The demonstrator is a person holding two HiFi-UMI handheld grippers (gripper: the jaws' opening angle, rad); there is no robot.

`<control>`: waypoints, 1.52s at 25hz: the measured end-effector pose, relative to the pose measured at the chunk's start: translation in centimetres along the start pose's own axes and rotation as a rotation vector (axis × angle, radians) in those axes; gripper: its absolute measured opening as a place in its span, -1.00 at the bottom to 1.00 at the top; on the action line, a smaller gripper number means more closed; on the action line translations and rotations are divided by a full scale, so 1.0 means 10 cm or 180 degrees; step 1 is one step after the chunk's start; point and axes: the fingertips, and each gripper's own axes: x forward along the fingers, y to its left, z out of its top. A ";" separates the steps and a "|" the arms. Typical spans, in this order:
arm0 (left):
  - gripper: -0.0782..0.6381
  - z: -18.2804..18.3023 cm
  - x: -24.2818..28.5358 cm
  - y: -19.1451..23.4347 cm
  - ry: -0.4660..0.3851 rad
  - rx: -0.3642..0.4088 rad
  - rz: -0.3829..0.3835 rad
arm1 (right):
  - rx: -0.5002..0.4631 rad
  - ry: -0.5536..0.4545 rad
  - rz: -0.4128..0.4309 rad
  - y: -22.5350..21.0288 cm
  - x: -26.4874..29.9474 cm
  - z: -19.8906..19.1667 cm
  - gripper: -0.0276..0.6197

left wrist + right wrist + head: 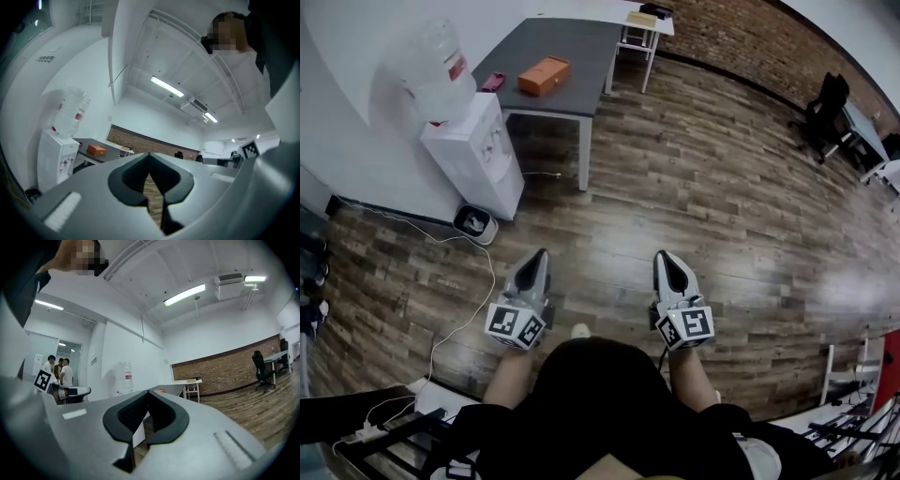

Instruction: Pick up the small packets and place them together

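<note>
I see no small packets clearly. A grey table (581, 52) stands far ahead, carrying an orange box (544, 75) and a small pink item (492, 82). My left gripper (541, 253) is held over the wooden floor, jaws shut with nothing between them. My right gripper (662, 256) is level with it to the right, also shut and empty. Both point toward the table. The left gripper view shows the closed left gripper (149, 154) with the orange box (97, 150) beyond it. In the right gripper view the right gripper (149, 392) is likewise closed.
A white water dispenser (473, 155) with a bottle stands left of the table, a small white device (475, 222) at its foot. A white cable (483, 281) runs across the floor to a power strip (366, 433). An office chair (825, 112) is far right. Several people (58, 371) stand at a distance.
</note>
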 end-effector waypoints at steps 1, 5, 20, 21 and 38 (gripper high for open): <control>-0.78 -0.02 0.00 0.04 0.0017 -0.0002 0.0016 | 0.0016 0.0009 0.0026 0.03 0.06 -0.01 -0.91; -0.78 -0.02 -0.04 0.22 0.0002 -0.0066 0.0159 | 0.0020 0.0070 0.0145 0.12 0.30 -0.06 -0.91; -0.78 0.32 0.49 1.03 -0.0253 0.0238 0.0661 | 0.0113 -0.0020 0.0746 0.09 1.75 -0.05 -0.91; -0.78 0.35 0.57 1.07 -0.0271 0.0257 0.0672 | 0.0137 -0.0036 0.0769 0.06 1.87 -0.04 -0.91; -0.78 0.36 1.91 1.59 -0.0280 0.0142 0.0930 | 0.0044 0.0129 0.1048 -0.68 3.20 0.01 -0.91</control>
